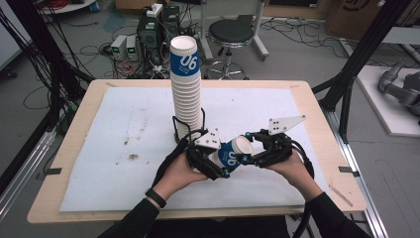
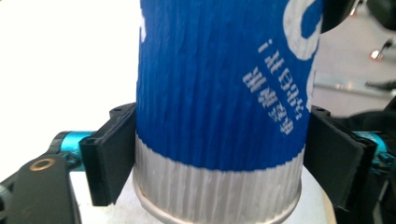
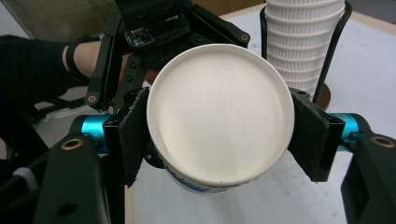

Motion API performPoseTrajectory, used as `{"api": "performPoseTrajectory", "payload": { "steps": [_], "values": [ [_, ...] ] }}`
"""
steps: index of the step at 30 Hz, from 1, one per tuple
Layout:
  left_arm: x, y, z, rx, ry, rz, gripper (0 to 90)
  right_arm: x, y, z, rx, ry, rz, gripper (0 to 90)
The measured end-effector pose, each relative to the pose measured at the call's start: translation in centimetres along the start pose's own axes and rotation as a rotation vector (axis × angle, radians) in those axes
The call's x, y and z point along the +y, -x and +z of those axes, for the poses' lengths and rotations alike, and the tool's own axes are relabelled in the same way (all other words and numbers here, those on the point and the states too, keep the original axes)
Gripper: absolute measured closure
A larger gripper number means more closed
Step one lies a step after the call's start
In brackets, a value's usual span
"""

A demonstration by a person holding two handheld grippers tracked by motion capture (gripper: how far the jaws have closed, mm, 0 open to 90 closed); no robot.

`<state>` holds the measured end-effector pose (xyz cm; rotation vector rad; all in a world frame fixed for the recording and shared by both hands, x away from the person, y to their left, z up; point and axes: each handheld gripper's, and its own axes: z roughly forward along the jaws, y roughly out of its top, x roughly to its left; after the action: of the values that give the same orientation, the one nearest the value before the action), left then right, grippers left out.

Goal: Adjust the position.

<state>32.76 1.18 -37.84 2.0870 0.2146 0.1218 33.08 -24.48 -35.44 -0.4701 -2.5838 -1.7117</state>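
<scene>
Both grippers are holding one paper cup (image 1: 231, 152) above the table's (image 1: 307, 119) 6 o'clock edge: left gripper (image 1: 210, 161) clamping its base, right gripper (image 1: 257, 148) seemingly pinching the rim. Light and crushable, it is wanting gentle pressure.

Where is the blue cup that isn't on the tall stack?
In the high view the blue cup lies on its side near the table's front edge, held between the left gripper and right gripper, just in front of the cup stack.
</scene>
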Motion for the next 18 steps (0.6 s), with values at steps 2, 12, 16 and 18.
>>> {"api": "performPoseTrajectory", "payload": {
  "steps": [2,12,16,18],
  "values": [
    [-0.1,-0.1,-0.3,-0.003,0.051,-0.023,14.2,0.0,0.1,-0.3,-0.001,0.021,0.009,29.6],
    [-1.0,-0.4,-0.9,0.008,0.238,-0.083,6.7,0.1,0.7,-2.1,0.041,0.168,0.066,29.6],
    [-1.0,-0.4,-0.7,-0.014,0.265,-0.087,6.8,0.1,0.6,-1.9,0.058,0.191,0.077,29.6],
    [-1.0,-0.4,-0.6,-0.028,0.269,-0.090,6.8,0.2,0.5,-1.8,0.063,0.196,0.074,29.6]
  ]
}}
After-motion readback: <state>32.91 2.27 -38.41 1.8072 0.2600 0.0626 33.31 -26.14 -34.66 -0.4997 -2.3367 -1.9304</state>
